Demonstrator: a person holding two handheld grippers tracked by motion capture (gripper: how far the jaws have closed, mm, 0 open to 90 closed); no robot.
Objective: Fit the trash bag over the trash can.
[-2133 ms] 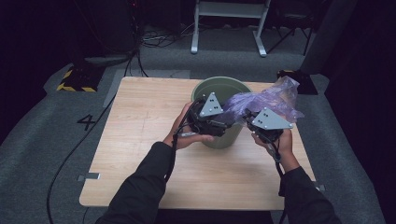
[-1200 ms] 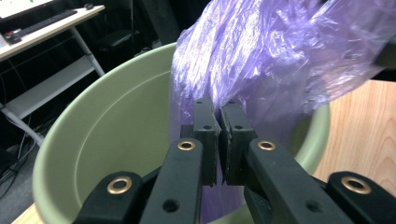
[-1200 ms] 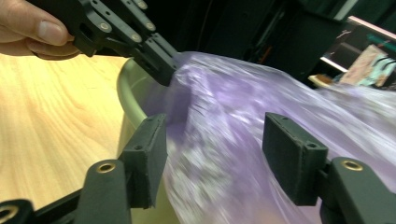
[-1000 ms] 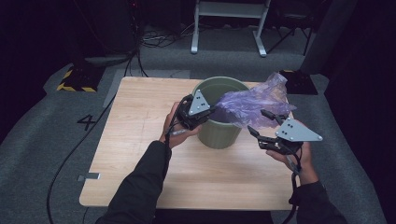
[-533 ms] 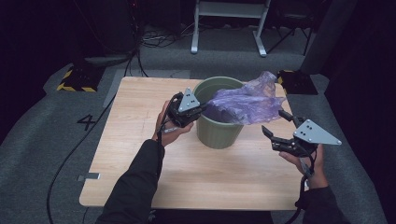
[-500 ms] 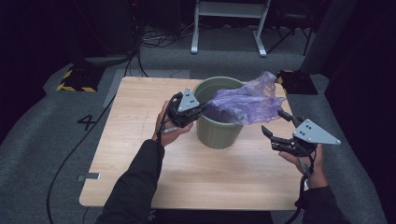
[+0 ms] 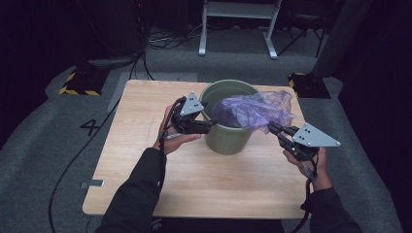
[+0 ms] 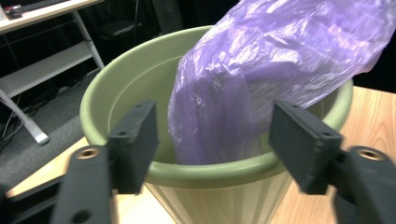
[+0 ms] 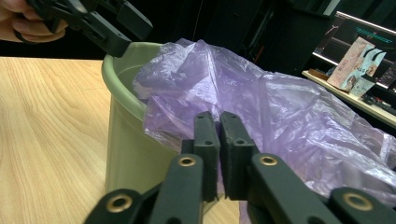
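A green bin (image 7: 228,141) stands on the wooden table (image 7: 141,160), with a purple plastic bag (image 7: 252,109) stuffed in it and spilling over the right rim. My left gripper (image 7: 209,127) is at the bin's left rim. Its jaws have just been opening and now stand wide, one on either side of the rim (image 8: 210,172) and the bag (image 8: 261,70) without pressing on them. My right gripper (image 7: 270,127) has just been closing. Its jaws (image 9: 219,126) are together at the bag's lower right edge (image 9: 299,116), apparently pinching the film. The left gripper (image 9: 126,30) also shows beyond the bin (image 9: 126,154).
Bare tabletop lies in front of the bin and to its left. Behind the table stand a white metal frame (image 7: 238,29), floor cables (image 7: 145,73) and a yellow-and-black striped block (image 7: 77,83). A black box (image 7: 308,83) sits by the far right corner.
The left jaws, shut at the bag by the left rim before, have opened. The right jaws, open and apart from the bag, have shifted slightly in to its edge and shut.
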